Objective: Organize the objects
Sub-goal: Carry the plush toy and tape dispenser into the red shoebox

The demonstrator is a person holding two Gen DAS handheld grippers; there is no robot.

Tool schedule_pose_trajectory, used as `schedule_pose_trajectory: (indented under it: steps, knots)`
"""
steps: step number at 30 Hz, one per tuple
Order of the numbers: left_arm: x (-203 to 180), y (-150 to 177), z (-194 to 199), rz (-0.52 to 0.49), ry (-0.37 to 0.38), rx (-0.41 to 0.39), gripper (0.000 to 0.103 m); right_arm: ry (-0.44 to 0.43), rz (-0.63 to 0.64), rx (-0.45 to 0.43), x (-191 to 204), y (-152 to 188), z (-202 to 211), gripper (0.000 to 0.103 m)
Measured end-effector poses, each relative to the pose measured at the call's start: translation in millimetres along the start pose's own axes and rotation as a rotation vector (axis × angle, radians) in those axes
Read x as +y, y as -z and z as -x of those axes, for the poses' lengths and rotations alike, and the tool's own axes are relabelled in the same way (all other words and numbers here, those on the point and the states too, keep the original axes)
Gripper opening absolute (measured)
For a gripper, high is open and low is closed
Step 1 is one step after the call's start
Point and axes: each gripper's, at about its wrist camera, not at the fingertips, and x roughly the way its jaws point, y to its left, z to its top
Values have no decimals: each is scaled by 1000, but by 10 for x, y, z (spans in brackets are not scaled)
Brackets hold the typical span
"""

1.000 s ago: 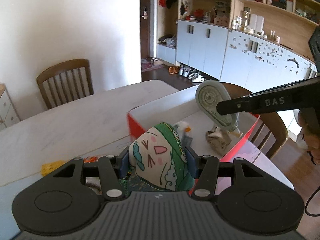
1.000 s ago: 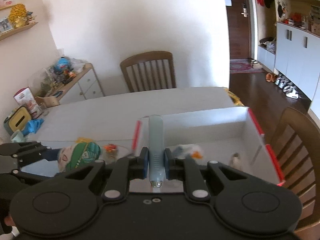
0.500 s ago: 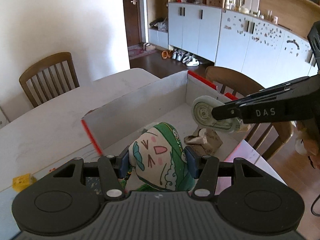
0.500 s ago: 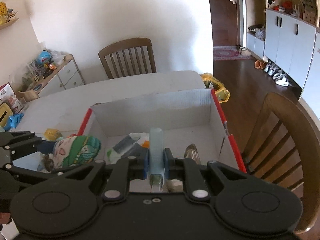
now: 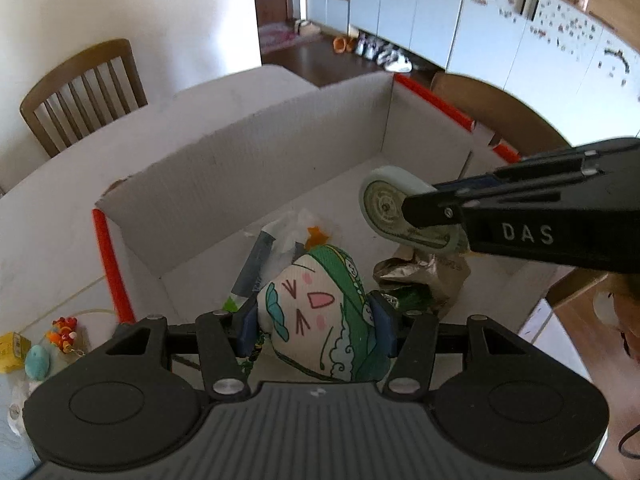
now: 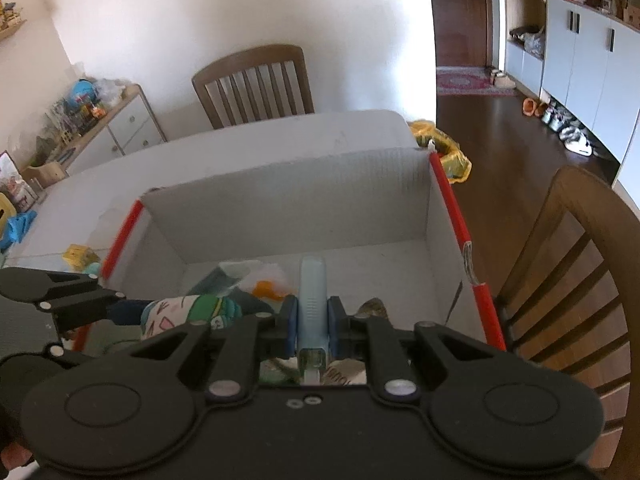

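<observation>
White tabletop (image 5: 60, 184) carries one open cardboard box (image 5: 248, 160). Above it, the left tool (image 5: 316, 322) pinches one soft plush toy (image 5: 320, 316) at its middle; it looks light and squashy. The right tool (image 6: 312, 322) grips one stiff, slippery-looking tape dispenser (image 5: 404, 216) by its flat sides.

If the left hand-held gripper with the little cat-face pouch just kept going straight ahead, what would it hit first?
Probably the pile already in the cardboard box: the dark tube and clear wrapper lie just ahead of the left hand-held gripper and its cat-face pouch. Depth is hard to judge.
</observation>
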Motion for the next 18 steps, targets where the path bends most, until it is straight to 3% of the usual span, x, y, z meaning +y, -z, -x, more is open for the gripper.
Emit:
schedule_pose_trajectory:
  steps: [10, 18]
  knots:
    - [-17, -22, -278, -42, -31, 124, 56, 12, 50, 52, -11, -138, -248, 14]
    - [-55, -41, -335, -49, -38, 156, 58, 23, 60, 103, -11, -157, -367, 17]
